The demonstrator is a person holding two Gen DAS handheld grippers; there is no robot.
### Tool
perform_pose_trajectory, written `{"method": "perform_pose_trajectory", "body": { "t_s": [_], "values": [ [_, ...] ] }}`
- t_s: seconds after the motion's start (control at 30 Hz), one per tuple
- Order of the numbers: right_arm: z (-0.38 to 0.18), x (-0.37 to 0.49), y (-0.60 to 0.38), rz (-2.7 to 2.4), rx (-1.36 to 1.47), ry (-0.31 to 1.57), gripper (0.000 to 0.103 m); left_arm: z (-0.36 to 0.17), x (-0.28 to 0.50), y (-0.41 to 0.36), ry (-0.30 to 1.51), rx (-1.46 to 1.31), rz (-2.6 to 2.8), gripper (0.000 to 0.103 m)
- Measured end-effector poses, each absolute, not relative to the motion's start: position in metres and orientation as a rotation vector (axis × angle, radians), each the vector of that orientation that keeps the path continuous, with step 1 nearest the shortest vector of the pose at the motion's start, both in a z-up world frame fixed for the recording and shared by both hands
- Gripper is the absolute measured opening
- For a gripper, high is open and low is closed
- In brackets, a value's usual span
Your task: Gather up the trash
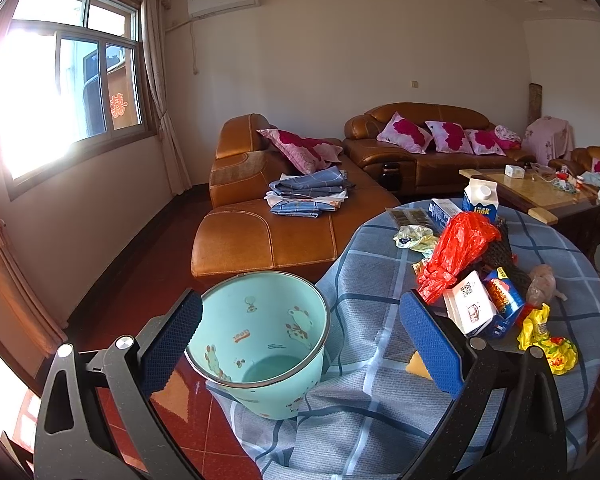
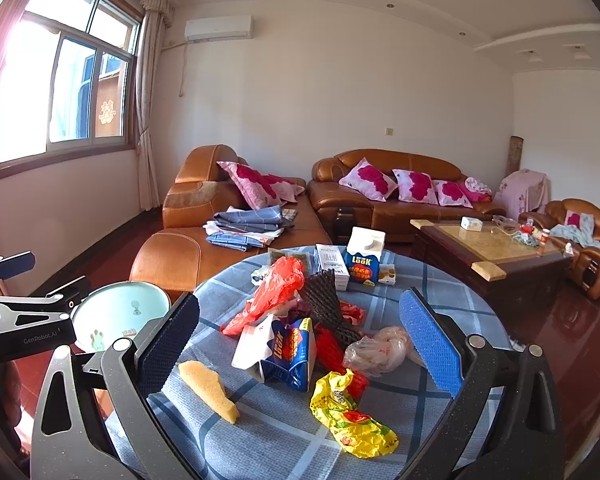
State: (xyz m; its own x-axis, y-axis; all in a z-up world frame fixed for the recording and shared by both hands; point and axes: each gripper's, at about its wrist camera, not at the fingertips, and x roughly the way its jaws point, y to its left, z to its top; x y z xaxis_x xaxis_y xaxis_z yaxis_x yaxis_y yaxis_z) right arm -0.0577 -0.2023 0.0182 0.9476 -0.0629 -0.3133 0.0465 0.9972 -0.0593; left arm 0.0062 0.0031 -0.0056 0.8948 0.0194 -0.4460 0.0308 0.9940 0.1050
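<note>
both grippers wide open, nothing in either. the left gripper (image 1: 300, 344) hovers at the lower middle of its view over the bin (image 1: 260, 344), which stands empty beside the surface (image 1: 364, 280), lower centre of that frame. the right gripper (image 2: 300, 344) hangs over the trash pile, lower centre of its view.

the trash lies heaped mid-surface: one red bag (image 2: 272, 292), one black mesh sleeve (image 2: 326, 300), one flattened blue carton (image 2: 284, 350), one clear bag (image 2: 380, 350), one yellow wrapper (image 2: 348, 416) at the lower middle, one yellow sponge wedge (image 2: 208, 390) at lower left. an upright carton (image 2: 364, 258) and a white box (image 2: 332, 264) stand behind, upper middle. there looks to be more red plastic under the pile, count unsure.

one bin, and my read is that nothing has gone in yet. best play, i'd say: take a loose edge piece first, the wrapper or the sponge, since neither is tangled. drop straight down, pinch the crumpled bulk rather than a thin edge, lift clear of the pile, then carry it left to the bin. the risk is bags snagging and dragging neighbours off the cloth.
</note>
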Motion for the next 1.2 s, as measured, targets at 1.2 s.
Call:
{"method": "perform_pose_trajectory", "body": {
  "t_s": [1.2],
  "values": [
    [0.0148,-0.0543,-0.2098,-0.055,-0.04,0.326,0.098,-0.0078,0.008,0.005,0.464,0.114,0.0,0.097]
  ]
}}
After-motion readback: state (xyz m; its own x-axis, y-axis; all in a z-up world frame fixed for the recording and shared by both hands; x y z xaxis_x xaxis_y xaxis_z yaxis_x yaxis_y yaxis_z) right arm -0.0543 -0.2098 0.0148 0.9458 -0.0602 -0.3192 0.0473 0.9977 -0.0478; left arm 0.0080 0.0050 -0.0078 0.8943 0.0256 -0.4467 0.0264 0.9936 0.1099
